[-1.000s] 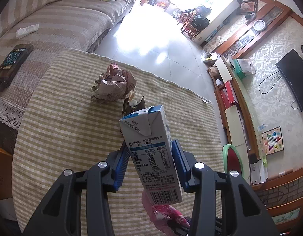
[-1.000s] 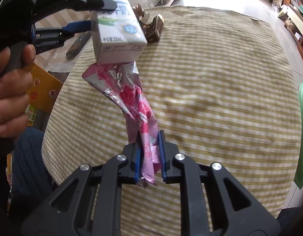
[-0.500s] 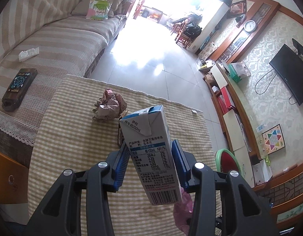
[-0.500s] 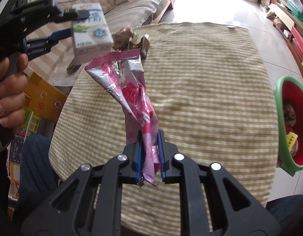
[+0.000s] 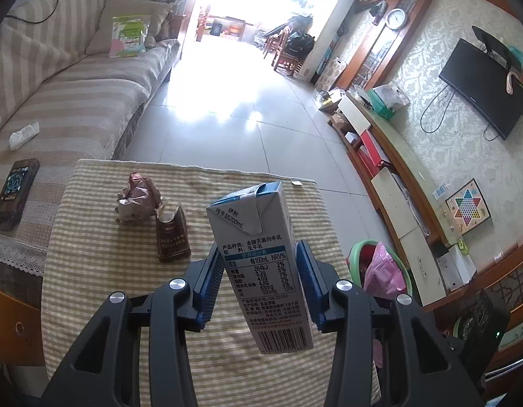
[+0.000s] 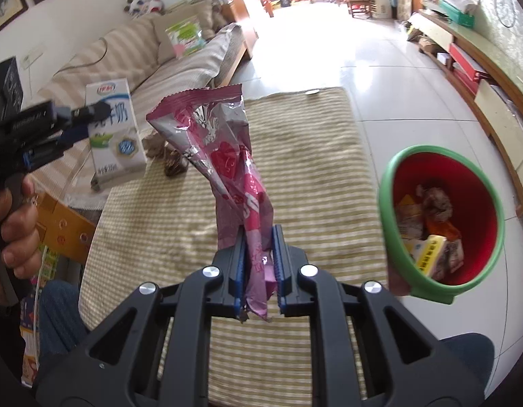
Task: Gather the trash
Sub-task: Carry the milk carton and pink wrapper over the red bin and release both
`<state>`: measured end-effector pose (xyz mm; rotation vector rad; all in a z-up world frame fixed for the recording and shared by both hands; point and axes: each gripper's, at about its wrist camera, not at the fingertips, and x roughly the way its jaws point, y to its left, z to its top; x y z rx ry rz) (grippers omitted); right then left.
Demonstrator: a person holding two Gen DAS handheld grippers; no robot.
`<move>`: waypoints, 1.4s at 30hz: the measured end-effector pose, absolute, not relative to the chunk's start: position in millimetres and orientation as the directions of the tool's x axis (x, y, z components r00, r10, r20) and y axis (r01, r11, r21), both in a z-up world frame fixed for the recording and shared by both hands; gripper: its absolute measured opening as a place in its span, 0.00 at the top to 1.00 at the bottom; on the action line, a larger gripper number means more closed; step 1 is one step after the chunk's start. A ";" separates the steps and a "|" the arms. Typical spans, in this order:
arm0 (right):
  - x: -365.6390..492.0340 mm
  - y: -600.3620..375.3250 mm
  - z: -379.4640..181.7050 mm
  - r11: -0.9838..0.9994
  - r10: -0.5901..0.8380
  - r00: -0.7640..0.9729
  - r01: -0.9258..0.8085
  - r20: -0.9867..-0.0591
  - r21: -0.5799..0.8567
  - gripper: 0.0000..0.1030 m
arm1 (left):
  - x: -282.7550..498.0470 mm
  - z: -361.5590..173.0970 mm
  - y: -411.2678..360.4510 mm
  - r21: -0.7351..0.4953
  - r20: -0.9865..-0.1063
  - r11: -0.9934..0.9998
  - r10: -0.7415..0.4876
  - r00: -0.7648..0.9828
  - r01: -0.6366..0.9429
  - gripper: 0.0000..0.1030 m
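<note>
My left gripper (image 5: 258, 279) is shut on a white and blue milk carton (image 5: 261, 264) and holds it above the striped tablecloth (image 5: 101, 271). The carton also shows in the right wrist view (image 6: 113, 135). My right gripper (image 6: 258, 264) is shut on a pink snack wrapper (image 6: 227, 166), held up above the table, left of a red bin with a green rim (image 6: 441, 224) that holds several pieces of trash. The wrapper also shows over the bin in the left wrist view (image 5: 385, 271). A crumpled paper ball (image 5: 137, 200) and a torn brown packet (image 5: 171, 237) lie on the table.
A striped sofa (image 5: 74, 101) runs along the left with a remote (image 5: 15, 190) and a tissue (image 5: 23, 134) on it. A low wooden TV cabinet (image 5: 397, 183) lines the right wall. Tiled floor (image 5: 234, 108) lies beyond the table.
Both grippers have risen and drawn back from the table with their items. The right gripper has swung toward the red bin, which is now in full view.
</note>
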<state>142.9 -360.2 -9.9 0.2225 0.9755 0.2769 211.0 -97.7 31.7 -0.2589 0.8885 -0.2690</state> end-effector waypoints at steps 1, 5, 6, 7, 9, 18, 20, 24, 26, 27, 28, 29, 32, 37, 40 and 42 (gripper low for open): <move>143.5 -368.5 -7.0 0.944 0.322 0.540 -0.116 -0.777 0.310 0.86 | 211.6 32.8 -103.6 -0.331 -0.724 0.934 -0.343 0.598 0.135 0.61; 144.4 -397.6 4.2 0.949 0.292 0.577 -0.074 -0.762 0.307 0.85 | 215.0 35.7 -128.4 -0.328 -0.726 0.929 -0.366 0.583 0.175 0.61; 144.3 -404.8 6.5 0.949 0.285 0.587 -0.063 -0.758 0.308 0.85 | 215.5 35.8 -134.1 -0.328 -0.726 0.927 -0.371 0.579 0.183 0.61; 144.5 -412.2 9.1 0.950 0.277 0.596 -0.053 -0.754 0.308 0.86 | 215.1 36.0 -139.9 -0.326 -0.726 0.925 -0.376 0.576 0.194 0.61; 145.1 -424.7 13.0 0.951 0.263 0.610 -0.036 -0.748 0.306 0.85 | 215.6 35.5 -153.8 -0.326 -0.726 0.920 -0.390 0.566 0.216 0.61; 145.7 -477.1 20.9 0.948 0.213 0.654 0.041 -0.726 0.315 0.85 | 220.3 28.6 -218.0 -0.352 -0.717 0.881 -0.471 0.514 0.315 0.61; 145.6 -487.9 21.0 0.947 0.199 0.661 0.060 -0.723 0.315 0.85 | 221.8 25.6 -233.2 -0.362 -0.716 0.870 -0.490 0.498 0.336 0.61; 146.2 -513.1 18.0 0.941 0.176 0.670 0.101 -0.721 0.323 0.86 | 225.2 17.9 -268.2 -0.361 -0.723 0.853 -0.511 0.464 0.377 0.61; 146.3 -524.3 15.3 0.938 0.165 0.672 0.119 -0.722 0.326 0.86 | 227.6 14.3 -285.4 -0.358 -0.728 0.846 -0.518 0.450 0.396 0.61; 146.4 -529.8 13.5 0.937 0.160 0.672 0.128 -0.723 0.326 0.85 | 228.8 12.5 -293.6 -0.355 -0.730 0.842 -0.521 0.442 0.406 0.61; 146.6 -535.3 11.8 0.935 0.156 0.672 0.137 -0.724 0.328 0.86 | 229.8 10.9 -301.8 -0.353 -0.732 0.838 -0.525 0.435 0.416 0.61; 146.2 -540.1 10.2 0.933 0.153 0.672 0.144 -0.725 0.330 0.86 | 230.6 10.3 -308.5 -0.350 -0.733 0.834 -0.527 0.430 0.426 0.61; 145.1 -554.0 5.3 0.926 0.144 0.673 0.166 -0.726 0.338 0.86 | 231.6 7.4 -331.4 -0.335 -0.738 0.823 -0.532 0.416 0.459 0.61; 144.8 -575.2 -2.9 0.920 0.131 0.669 0.193 -0.731 0.342 0.86 | 234.5 -3.7 -364.1 -0.336 -0.746 0.806 -0.543 0.384 0.487 0.61; 146.0 -586.9 -10.1 0.912 0.125 0.667 0.214 -0.734 0.350 0.85 | 234.9 -9.9 -379.9 -0.339 -0.752 0.796 -0.550 0.365 0.501 0.61; 147.3 -593.5 -16.2 0.906 0.121 0.663 0.230 -0.739 0.355 0.85 | 235.1 -14.6 -391.9 -0.330 -0.762 0.793 -0.544 0.351 0.512 0.61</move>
